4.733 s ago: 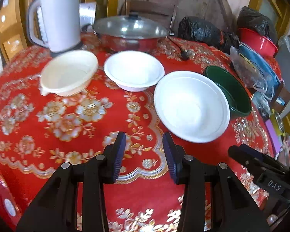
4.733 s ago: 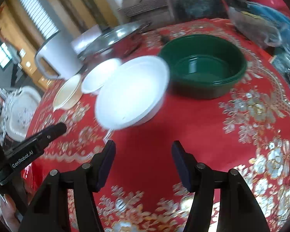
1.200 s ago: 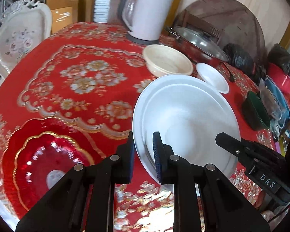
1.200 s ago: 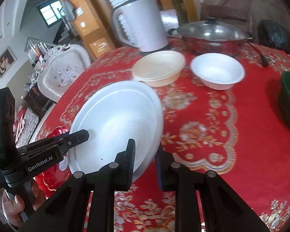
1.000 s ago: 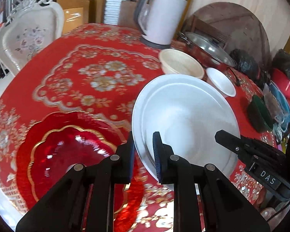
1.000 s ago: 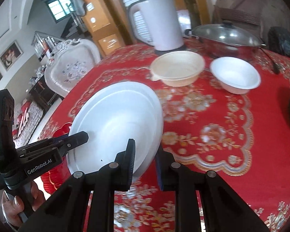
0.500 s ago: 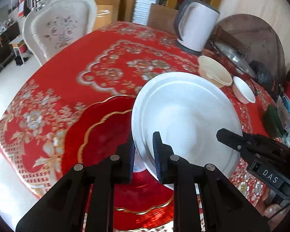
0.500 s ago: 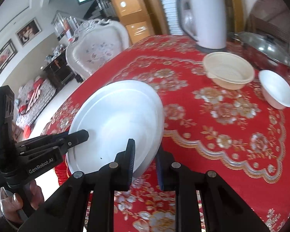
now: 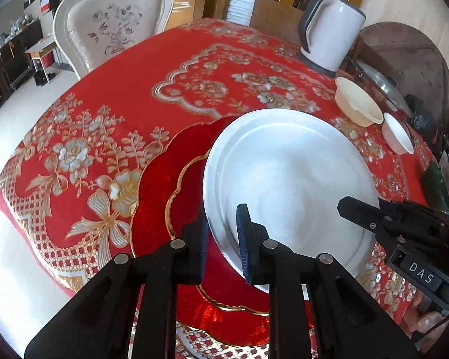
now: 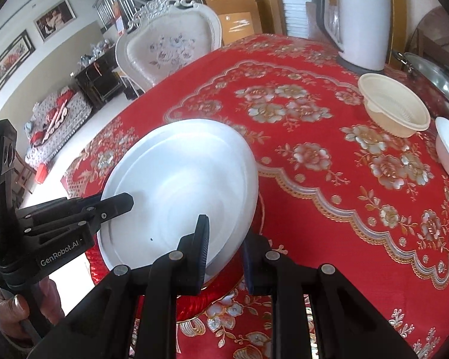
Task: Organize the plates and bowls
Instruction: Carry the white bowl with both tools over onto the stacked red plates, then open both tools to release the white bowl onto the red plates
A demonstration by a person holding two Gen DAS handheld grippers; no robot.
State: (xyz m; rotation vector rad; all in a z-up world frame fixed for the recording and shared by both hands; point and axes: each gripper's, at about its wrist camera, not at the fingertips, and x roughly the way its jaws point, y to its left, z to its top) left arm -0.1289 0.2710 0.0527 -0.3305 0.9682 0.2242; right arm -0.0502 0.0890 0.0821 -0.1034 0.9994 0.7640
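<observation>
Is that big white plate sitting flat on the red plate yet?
Cannot tell. The white plate is clamped at opposite rims by both grippers over the red plate; contact is hidden.

A home dining room — ornate white chair [image 10: 170, 45], framed pictures [image 10: 55, 18], a staircase [image 10: 116, 6], red floral tablecloth [image 9: 134, 68] — lived-in and domestic.

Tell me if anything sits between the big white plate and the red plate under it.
Nothing visible does. The white plate, clamped at opposite rims by the left gripper and right gripper, hangs over the red plate. The red plate's exposed surface is bare, though the part beneath the white plate is hidden.
</observation>
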